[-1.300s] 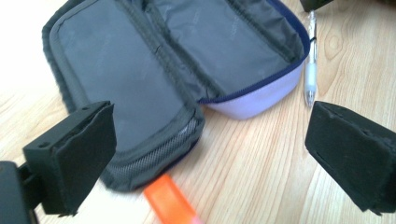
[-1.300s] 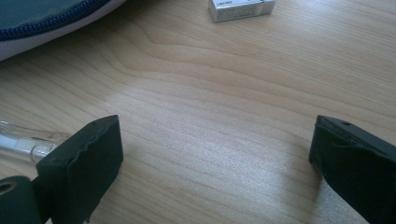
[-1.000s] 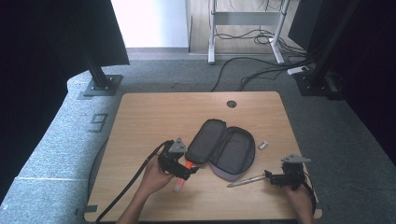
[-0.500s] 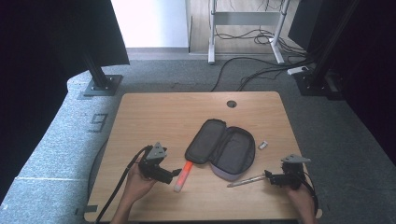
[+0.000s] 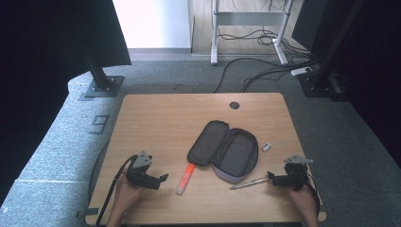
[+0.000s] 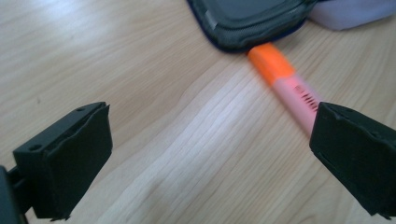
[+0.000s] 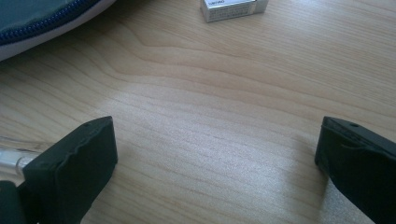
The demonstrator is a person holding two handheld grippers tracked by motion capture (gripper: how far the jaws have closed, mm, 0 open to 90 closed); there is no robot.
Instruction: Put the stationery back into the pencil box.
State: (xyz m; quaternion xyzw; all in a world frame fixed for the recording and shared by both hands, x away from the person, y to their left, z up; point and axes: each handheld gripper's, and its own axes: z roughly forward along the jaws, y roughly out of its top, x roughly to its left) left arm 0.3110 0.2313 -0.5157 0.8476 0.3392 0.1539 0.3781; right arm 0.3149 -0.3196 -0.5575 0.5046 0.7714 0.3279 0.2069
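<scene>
The left gripper [image 5: 161,178], jaws spread, has dropped the highlighter [image 5: 185,178] beside the case [image 5: 222,151] and backed off; the right gripper [image 5: 270,178] gapes too.

Black grippers [image 5: 163,178] — blocky fingers [image 6: 70,158], grey three-cornered plates, trailing cables.

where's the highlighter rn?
High view: the highlighter lies on the table, front centre-left, its orange end at the open pencil case, right of the open left hand-held gripper.
</scene>
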